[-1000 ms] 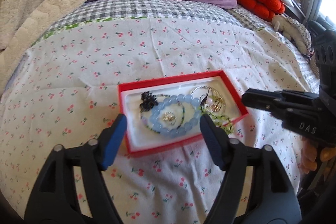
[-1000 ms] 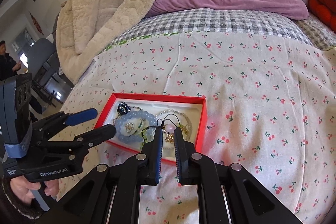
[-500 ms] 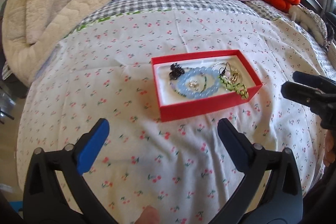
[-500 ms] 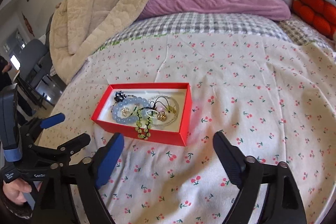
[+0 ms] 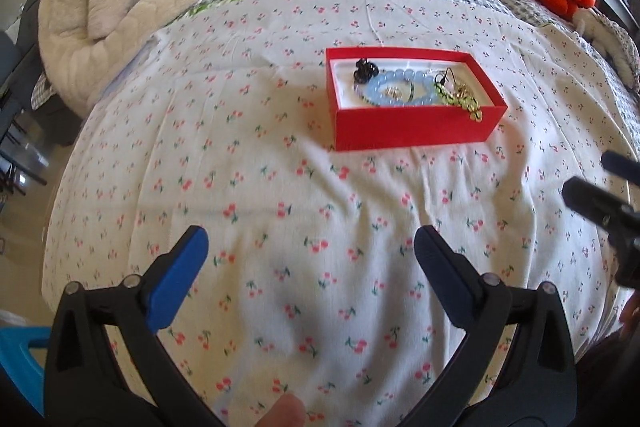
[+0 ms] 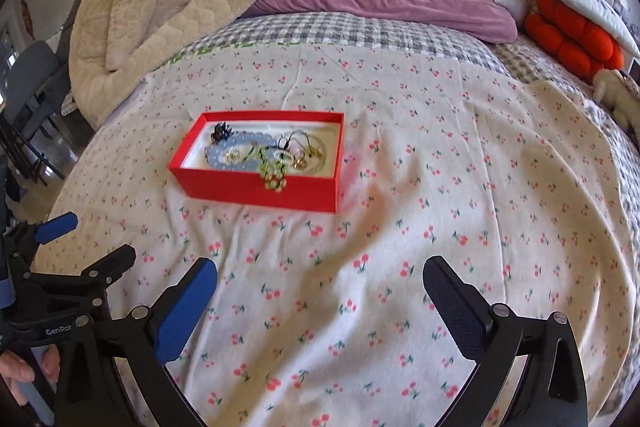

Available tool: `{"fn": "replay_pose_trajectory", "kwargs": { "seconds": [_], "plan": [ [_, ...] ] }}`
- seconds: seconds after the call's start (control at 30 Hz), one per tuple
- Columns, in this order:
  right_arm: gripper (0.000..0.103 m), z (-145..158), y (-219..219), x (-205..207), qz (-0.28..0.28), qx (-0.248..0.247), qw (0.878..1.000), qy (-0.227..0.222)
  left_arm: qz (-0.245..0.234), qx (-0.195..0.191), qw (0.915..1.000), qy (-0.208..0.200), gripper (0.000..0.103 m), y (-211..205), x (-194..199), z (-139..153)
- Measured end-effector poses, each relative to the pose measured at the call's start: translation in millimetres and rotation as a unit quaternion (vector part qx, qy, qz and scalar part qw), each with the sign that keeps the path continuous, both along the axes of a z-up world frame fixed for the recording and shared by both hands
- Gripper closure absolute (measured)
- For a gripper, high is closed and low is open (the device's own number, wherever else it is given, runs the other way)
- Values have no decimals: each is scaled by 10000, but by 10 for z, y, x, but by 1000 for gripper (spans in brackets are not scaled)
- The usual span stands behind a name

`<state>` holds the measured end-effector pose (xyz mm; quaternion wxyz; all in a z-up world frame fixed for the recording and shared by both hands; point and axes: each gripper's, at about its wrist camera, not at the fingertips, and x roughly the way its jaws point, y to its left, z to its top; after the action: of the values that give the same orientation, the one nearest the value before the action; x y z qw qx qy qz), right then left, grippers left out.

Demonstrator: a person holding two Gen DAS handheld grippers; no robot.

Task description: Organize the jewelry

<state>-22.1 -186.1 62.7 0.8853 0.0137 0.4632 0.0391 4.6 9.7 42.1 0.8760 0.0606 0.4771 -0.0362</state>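
1. You look close to finished, judging by how things lie: all the jewelry in sight sits in the red box, and nothing loose shows on the cherry-print bedspread around it.
2. One thing is left: the green beaded strand hangs over the box's near wall, its end dangling outside. Tuck it in if you want the job tidy.
3. The box stands open on the bed, well ahead of both tools, with no lid in view.
4. Inside, on the white lining, a pale blue bead bracelet lies in the middle with a small gold piece within its ring. A black clustered piece sits at the far left corner. To the right is a tangle of thin chain, black cord and gold bits; you cannot tell the separate items apart there.
5. Your left gripper hovers over bare bedspread, fingers spread wide, holding nothing.
6. Your right gripper is likewise spread wide and empty, near the bed's front edge.
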Motion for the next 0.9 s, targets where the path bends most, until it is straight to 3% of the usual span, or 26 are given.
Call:
{"fn": "replay_pose_trajectory", "kwargs": {
  "seconds": [0.17,0.57,0.9],
  "plan": [
    [0,-150,104,-123,-5,-121,9998,125,90,-158,9998,87,1,32,-68,-101],
    [0,-388,226,30,-33,-465,9985,297,203,-3,9998,50,1,37,56,-241],
    [0,-449,271,145,122,-328,9981,502,172,33,9997,160,1,-23,85,-319]
  ]
}}
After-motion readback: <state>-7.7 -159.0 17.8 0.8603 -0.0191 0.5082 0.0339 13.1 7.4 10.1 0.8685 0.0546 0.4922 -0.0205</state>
